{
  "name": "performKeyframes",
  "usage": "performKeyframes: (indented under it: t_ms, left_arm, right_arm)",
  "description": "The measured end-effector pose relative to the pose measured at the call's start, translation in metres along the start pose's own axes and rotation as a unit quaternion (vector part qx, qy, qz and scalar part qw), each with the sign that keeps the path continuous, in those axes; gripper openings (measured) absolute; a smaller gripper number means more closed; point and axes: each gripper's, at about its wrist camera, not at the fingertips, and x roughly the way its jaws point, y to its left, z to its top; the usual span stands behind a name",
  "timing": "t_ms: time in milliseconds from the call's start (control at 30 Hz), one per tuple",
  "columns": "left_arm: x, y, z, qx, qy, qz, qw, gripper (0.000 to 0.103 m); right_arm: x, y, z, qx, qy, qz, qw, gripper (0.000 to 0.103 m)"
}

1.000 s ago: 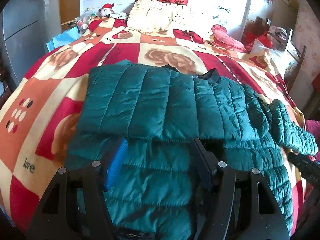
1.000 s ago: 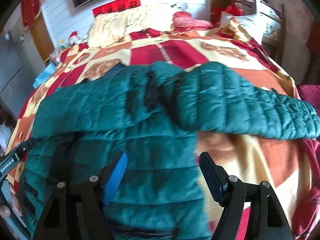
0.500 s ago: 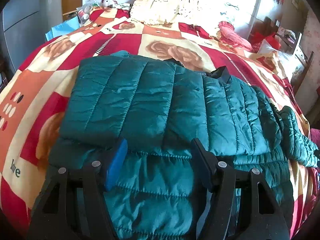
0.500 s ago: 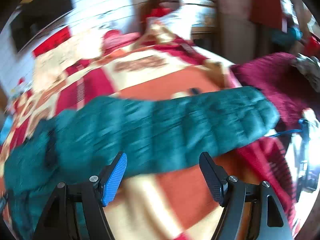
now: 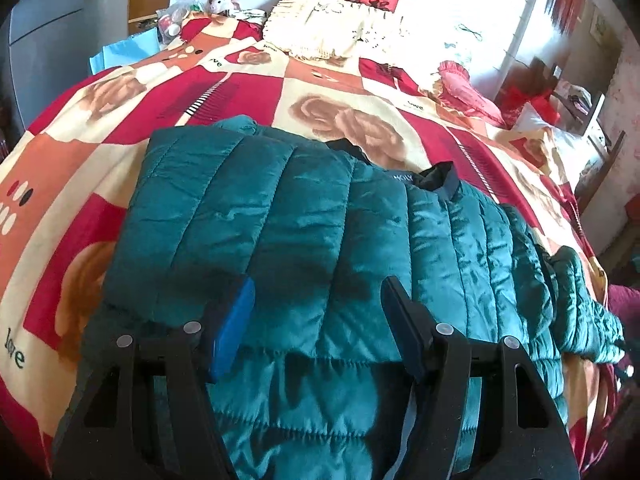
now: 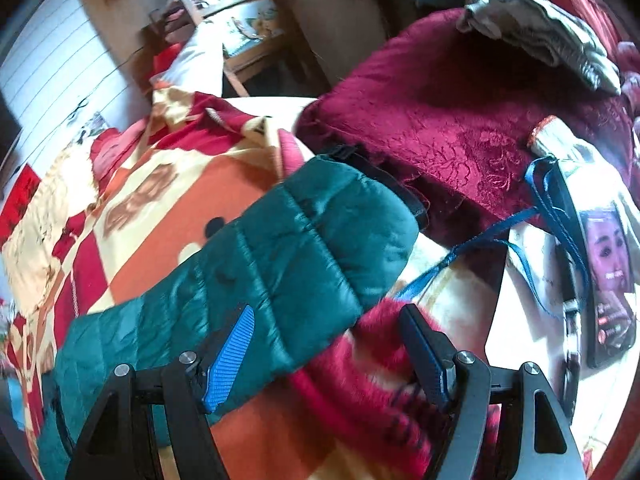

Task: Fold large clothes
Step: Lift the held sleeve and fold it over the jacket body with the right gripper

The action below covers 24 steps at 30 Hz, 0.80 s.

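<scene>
A teal quilted puffer jacket (image 5: 304, 232) lies on the bed, its left sleeve folded across the body, black collar at the far side. My left gripper (image 5: 320, 320) hovers open and empty over the folded sleeve's near edge. In the right wrist view the jacket's other sleeve (image 6: 280, 256) lies stretched out across the blanket, its cuff toward a maroon cushion. My right gripper (image 6: 326, 344) is open and empty just above the sleeve near the cuff; its blue left finger (image 6: 230, 356) is over the sleeve.
A red, orange and cream rose blanket (image 5: 100, 152) covers the bed. Cream pillows (image 5: 320, 28) lie at the headboard. A maroon cushion (image 6: 460, 120) with a grey cloth (image 6: 540, 36) lies beyond the cuff. A phone (image 6: 608, 276) with a blue lanyard lies at the right.
My right gripper has swung right along the stretched sleeve from the jacket body to the cuff. My left gripper has moved slightly forward over the folded sleeve. Both stayed open.
</scene>
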Motion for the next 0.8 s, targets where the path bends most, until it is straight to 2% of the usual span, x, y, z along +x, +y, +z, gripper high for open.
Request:
performKeyframes:
  t_ms: [133, 200, 267, 367, 467, 567, 700, 800]
  left_arm:
    - [-0.005, 0.001, -0.008, 0.012, 0.005, 0.001, 0.9999, 0.066]
    - [-0.006, 0.003, -0.011, 0.014, 0.008, 0.002, 0.9999, 0.066]
    - [-0.008, 0.007, -0.013, 0.01, 0.008, 0.002, 0.9999, 0.066]
    - [-0.014, 0.013, -0.014, -0.002, -0.001, -0.003, 1.0, 0.066]
    - [-0.019, 0.019, -0.015, -0.015, -0.005, -0.008, 0.9998, 0.066]
    - [-0.024, 0.023, -0.015, -0.026, -0.007, -0.015, 0.9995, 0.066]
    - [-0.035, 0.026, -0.015, -0.02, -0.014, -0.013, 0.9996, 0.066]
    - [-0.041, 0.031, -0.015, -0.019, -0.017, -0.011, 0.9996, 0.066]
  right_arm:
    - [0.018, -0.01, 0.013, 0.025, 0.006, 0.009, 1.0, 0.072]
    - [0.027, -0.011, 0.017, 0.035, 0.004, 0.027, 0.999, 0.067]
    - [0.031, -0.008, 0.022, 0.024, -0.007, 0.03, 0.999, 0.037]
    - [0.025, 0.0, 0.027, -0.016, -0.038, 0.031, 0.999, 0.019]
    - [0.011, 0.017, 0.029, -0.072, -0.058, 0.035, 0.995, 0.012]
    - [-0.012, 0.032, 0.025, -0.104, -0.075, 0.072, 0.989, 0.011]
    - [-0.05, 0.066, 0.014, -0.136, -0.071, 0.16, 0.975, 0.01]
    - [-0.079, 0.111, -0.007, -0.183, -0.06, 0.222, 0.956, 0.009]
